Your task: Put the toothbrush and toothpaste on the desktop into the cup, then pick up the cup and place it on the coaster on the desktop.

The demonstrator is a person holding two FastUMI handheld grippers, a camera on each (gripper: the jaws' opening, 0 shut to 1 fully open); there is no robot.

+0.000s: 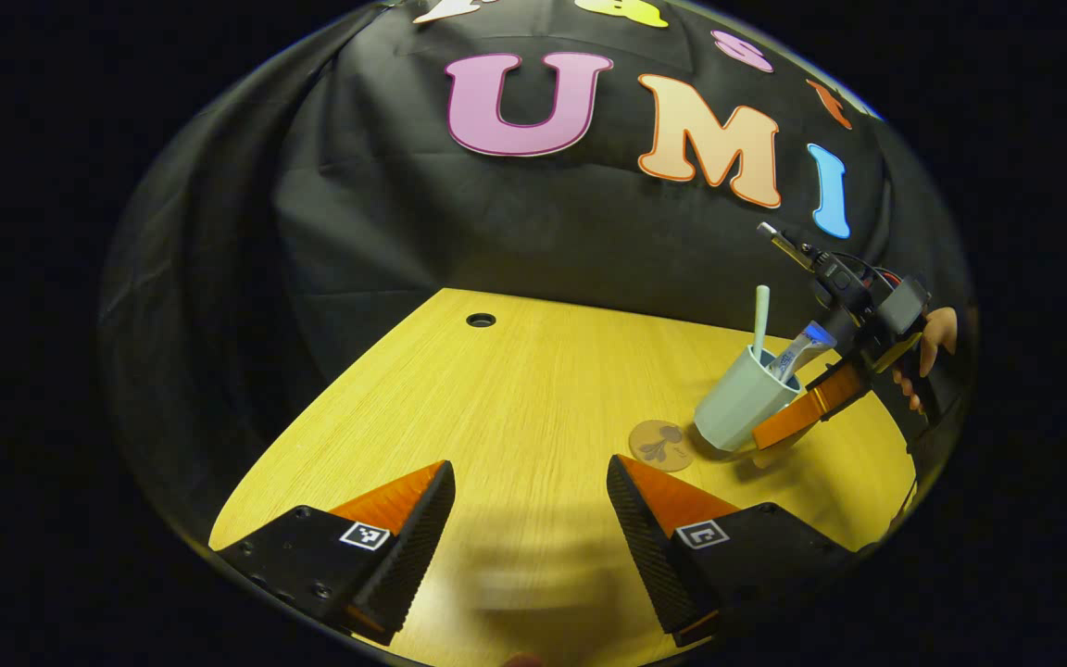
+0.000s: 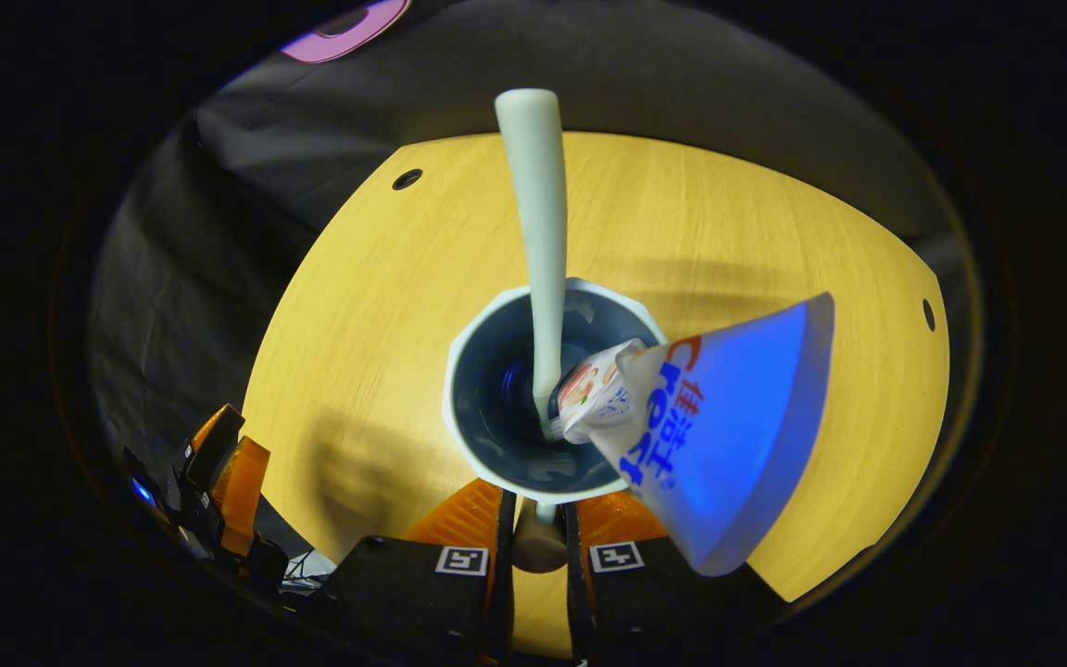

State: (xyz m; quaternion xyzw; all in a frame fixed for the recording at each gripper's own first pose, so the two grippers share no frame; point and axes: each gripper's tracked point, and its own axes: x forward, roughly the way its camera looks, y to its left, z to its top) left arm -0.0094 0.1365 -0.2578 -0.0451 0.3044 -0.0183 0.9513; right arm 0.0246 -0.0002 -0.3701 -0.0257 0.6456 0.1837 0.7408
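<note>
Right gripper [image 2: 538, 519] is clamped on the cup [image 2: 533, 389] handle; cup, holding toothbrush [image 2: 538, 232] and toothpaste [image 2: 719, 435], tilts just beside the coaster [image 1: 660, 445]; light, top-heavy, likely slippery

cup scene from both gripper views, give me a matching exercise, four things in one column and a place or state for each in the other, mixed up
Things:
1. toothbrush
2. toothpaste
3. coaster
4. left gripper

Places or states:
A. flat on the desk, bare, beside the cup
B. fingers spread wide, holding nothing
C. stands in the cup, handle sticking up
D. leans in the cup, wide end over the rim

Pairs: 1-C, 2-D, 3-A, 4-B
</note>
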